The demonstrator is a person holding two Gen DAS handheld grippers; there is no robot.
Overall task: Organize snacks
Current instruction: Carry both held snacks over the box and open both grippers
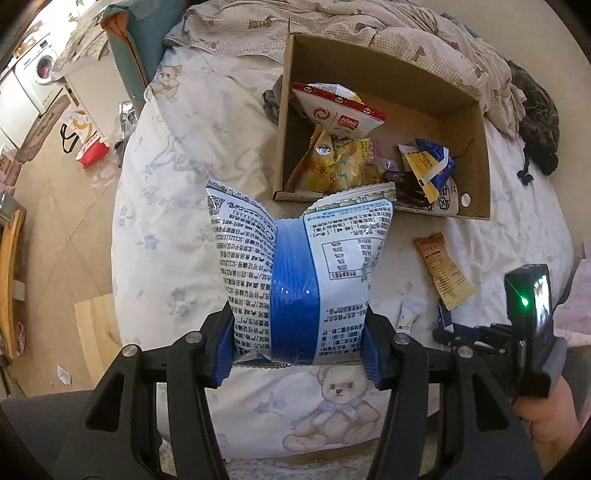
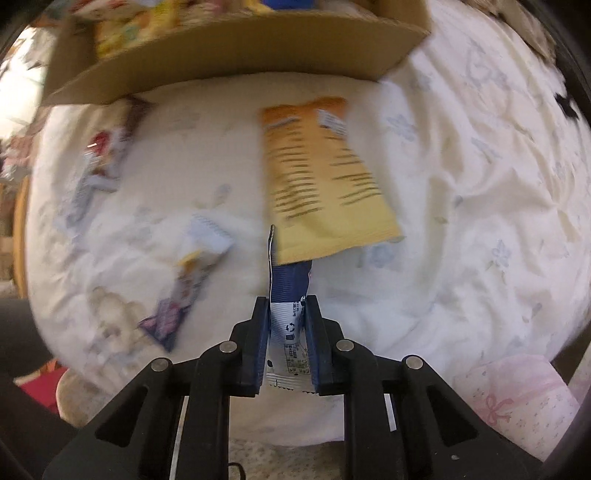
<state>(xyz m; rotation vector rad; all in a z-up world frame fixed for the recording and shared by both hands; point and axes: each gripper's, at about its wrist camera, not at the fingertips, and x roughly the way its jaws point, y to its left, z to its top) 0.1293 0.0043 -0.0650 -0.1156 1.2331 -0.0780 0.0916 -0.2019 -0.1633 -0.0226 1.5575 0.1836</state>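
My left gripper [image 1: 299, 343] is shut on a puffy blue and white snack bag [image 1: 295, 266], holding it upright above the bed sheet. Behind the bag stands an open cardboard box [image 1: 476, 162] with several snack packs inside. My right gripper [image 2: 287, 326] points down at the bed and is shut on a narrow blue and white packet [image 2: 290, 295]. The far end of that packet lies under the edge of a flat tan packet [image 2: 321, 177]. In the left wrist view the right gripper [image 1: 448, 326] is low at the right, beside the tan packet [image 1: 443, 273].
A small white stick pack [image 1: 408, 314] lies on the teddy-print sheet [image 1: 166, 206]. A red and white pack [image 2: 99, 158] and a purple one [image 2: 181, 291] lie left of the right gripper. A checked quilt [image 1: 424, 33] lies behind the box, and the bed's edge drops to floor [image 1: 62, 229] at left.
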